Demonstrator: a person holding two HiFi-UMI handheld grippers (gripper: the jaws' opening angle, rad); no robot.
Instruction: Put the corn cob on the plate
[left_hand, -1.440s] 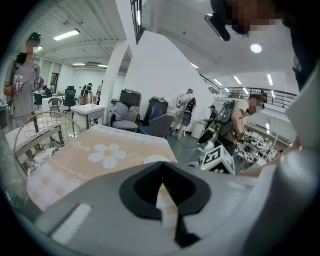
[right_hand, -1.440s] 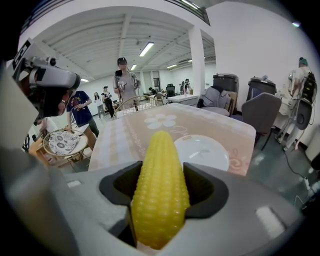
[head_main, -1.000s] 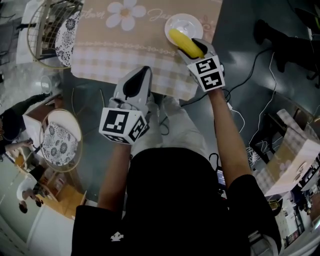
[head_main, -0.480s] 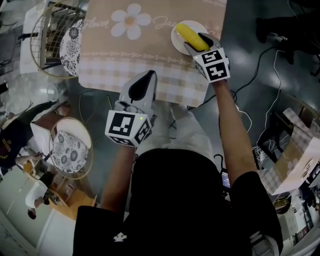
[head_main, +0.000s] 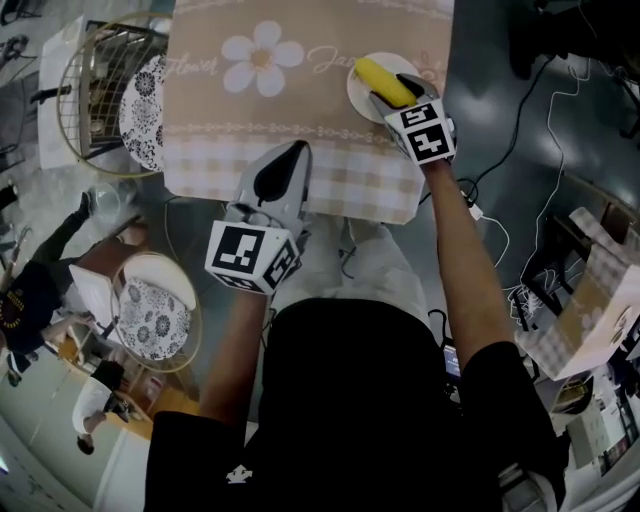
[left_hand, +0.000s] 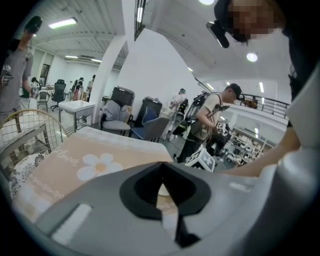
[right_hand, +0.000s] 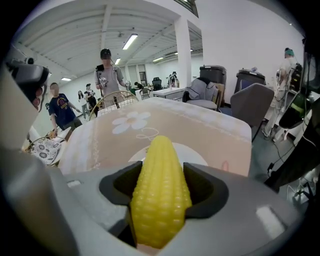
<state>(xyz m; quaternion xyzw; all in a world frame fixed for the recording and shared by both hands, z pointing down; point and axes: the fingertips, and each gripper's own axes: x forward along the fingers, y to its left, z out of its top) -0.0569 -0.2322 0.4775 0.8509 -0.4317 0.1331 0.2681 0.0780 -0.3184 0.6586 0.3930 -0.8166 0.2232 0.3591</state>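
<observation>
Right gripper view: jaws of the right gripper (right_hand: 161, 192) are apart by the cob's width and clamped on the corn cob (right_hand: 160, 175). It is gripped by its thick end, and the tapered tip points forward past the jaws. The white plate (right_hand: 200, 156) lies directly beneath and beyond the tip.

Head view: the cob is over the plate, tip toward the plate's far-left rim. Whether cob and plate touch cannot be told. The plate sits near the right edge of the table (head_main: 300, 110), on a beige cloth with a daisy print (head_main: 255, 55).

Right arm is stretched well forward, forearm straight, marker cube on top.

Left gripper (head_main: 290, 160) — jaws together, nothing between them; only a small window at their base shows cloth. It hangs over the checked near border of the cloth, well apart from the plate, with the elbow bent and the arm held closer to the body.
</observation>
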